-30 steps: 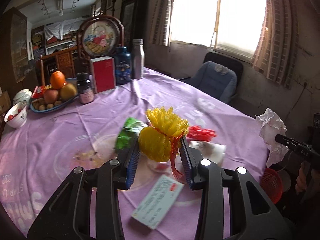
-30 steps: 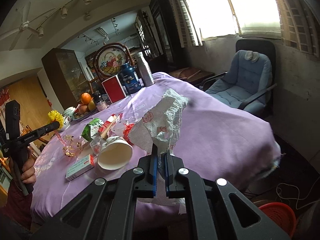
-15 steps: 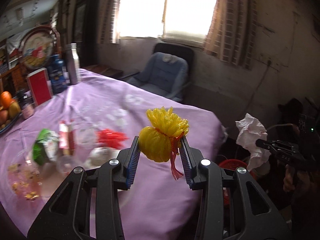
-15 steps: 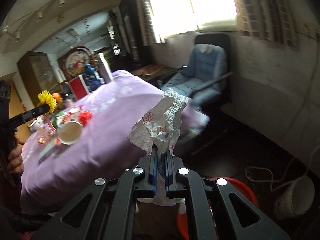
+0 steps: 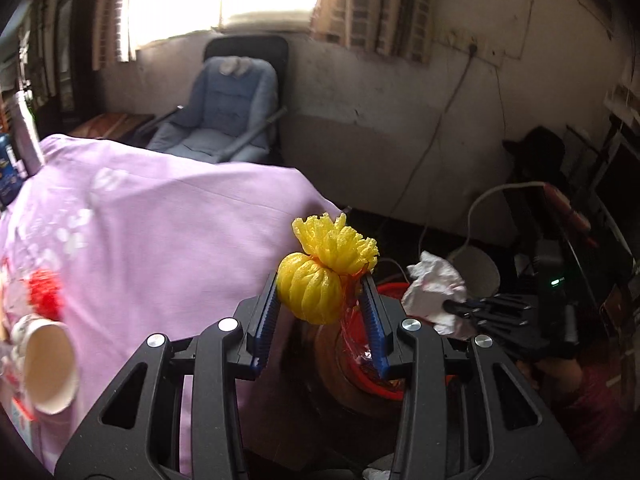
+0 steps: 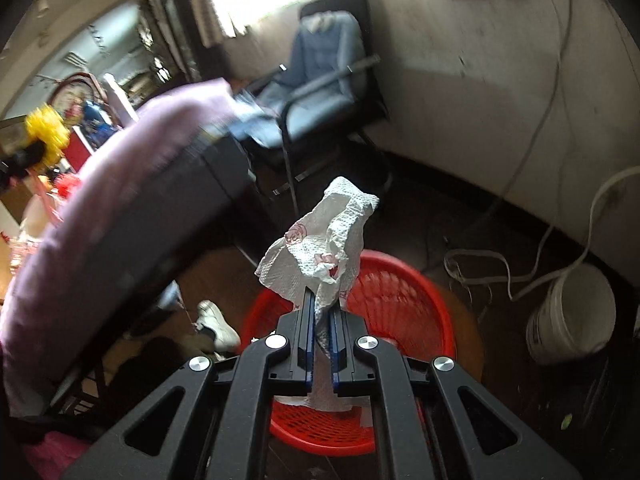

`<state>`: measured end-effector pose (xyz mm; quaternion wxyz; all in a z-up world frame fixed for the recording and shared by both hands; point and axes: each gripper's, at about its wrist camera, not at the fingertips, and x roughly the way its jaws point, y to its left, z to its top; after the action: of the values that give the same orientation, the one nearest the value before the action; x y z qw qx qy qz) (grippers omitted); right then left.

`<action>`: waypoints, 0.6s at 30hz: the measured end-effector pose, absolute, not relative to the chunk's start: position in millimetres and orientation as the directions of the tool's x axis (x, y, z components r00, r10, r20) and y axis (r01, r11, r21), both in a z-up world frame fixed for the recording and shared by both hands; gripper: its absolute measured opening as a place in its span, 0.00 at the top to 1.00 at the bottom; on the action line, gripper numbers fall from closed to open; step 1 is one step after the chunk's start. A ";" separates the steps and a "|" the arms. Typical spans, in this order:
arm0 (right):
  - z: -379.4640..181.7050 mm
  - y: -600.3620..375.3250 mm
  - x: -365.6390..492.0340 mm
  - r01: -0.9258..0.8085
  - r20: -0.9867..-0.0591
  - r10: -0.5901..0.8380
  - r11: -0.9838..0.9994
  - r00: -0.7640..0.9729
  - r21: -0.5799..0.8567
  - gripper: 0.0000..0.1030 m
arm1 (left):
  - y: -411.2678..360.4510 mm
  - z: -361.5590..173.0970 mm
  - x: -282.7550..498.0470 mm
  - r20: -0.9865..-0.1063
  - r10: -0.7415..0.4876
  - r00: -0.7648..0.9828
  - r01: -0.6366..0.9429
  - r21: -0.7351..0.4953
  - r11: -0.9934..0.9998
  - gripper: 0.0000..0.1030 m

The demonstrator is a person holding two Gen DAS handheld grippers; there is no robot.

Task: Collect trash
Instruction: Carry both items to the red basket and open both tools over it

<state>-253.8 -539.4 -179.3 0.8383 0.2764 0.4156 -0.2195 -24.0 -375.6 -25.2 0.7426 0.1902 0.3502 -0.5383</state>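
Above the red basket [image 6: 396, 300] | crumpled paper towel [image 6: 332, 248] is pinched low by right gripper [image 6: 321, 334], jaws just easing | yellow foam net [image 5: 320, 276] is clamped in left gripper [image 5: 320, 320] beside it | both judged light, soft.

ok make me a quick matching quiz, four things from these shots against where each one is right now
Things:
1. yellow foam net
2. paper napkin
3. paper cup
4. red basket

Places:
A. on the floor beside the table
B. lying on its side on the purple cloth
C. in the left tool
D. in the right tool

Pairs: 1-C, 2-D, 3-B, 4-A
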 end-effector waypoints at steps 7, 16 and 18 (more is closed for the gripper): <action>-217.3 -552.0 -261.5 0.623 -0.840 -0.083 0.710 0.537 0.328 0.64 | -418.9 -52.6 -44.5 -0.766 -0.632 0.119 0.955 -0.087 0.285 0.61; -198.4 -578.4 -290.5 0.677 -0.785 -0.170 0.632 0.596 0.378 0.60 | -455.9 -93.8 -75.8 -0.818 -0.575 0.023 0.975 -0.108 0.194 0.61; -192.6 -583.7 -296.9 0.685 -0.769 -0.179 0.606 0.613 0.404 0.59 | -462.6 -101.9 -83.3 -0.829 -0.560 0.004 0.979 -0.112 0.173 0.61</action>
<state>-296.9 -583.7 -192.6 0.8238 0.3578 0.3530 -0.2623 -83.3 -462.6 -101.9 0.6567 0.2659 0.3939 -0.5856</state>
